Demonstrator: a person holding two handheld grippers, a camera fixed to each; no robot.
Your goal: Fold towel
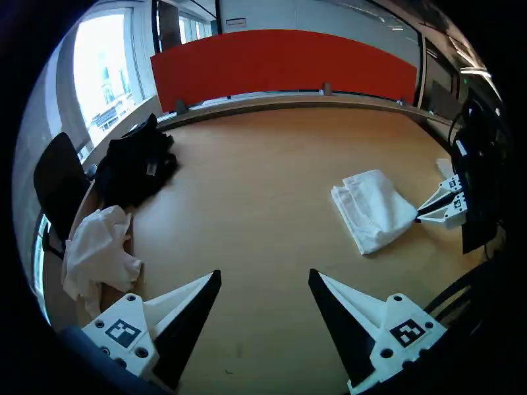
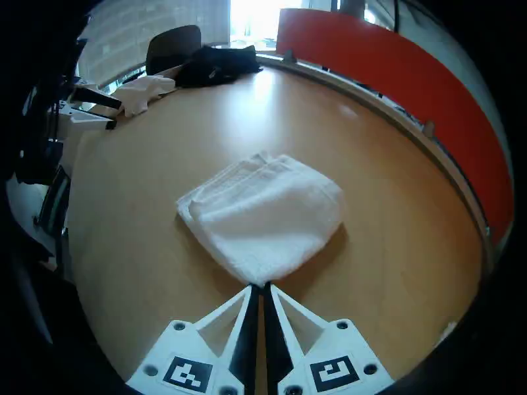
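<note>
The white terry towel point(image 2: 263, 210) lies folded into a thick, squarish pad of several layers on the pale wooden surface point(image 2: 395, 217), one corner pointing toward the right gripper point(image 2: 262, 288). That gripper's jaws are pressed almost together on this near corner and appear to pinch its very tip. The cloth looks soft, light and limp, so it will likely sag and its stacked layers may slide apart if it is lifted by one point. A corner or edge that gathers all the layers seems the safest hold. Well away from the towel, the left gripper point(image 1: 263, 280) hangs over bare wood with its jaws spread wide and empty. Beyond the towel, at the far edge, lie a black garment heap point(image 2: 214, 64) and a crumpled white cloth point(image 2: 141, 92), below a red divider panel point(image 1: 283, 62).
</note>
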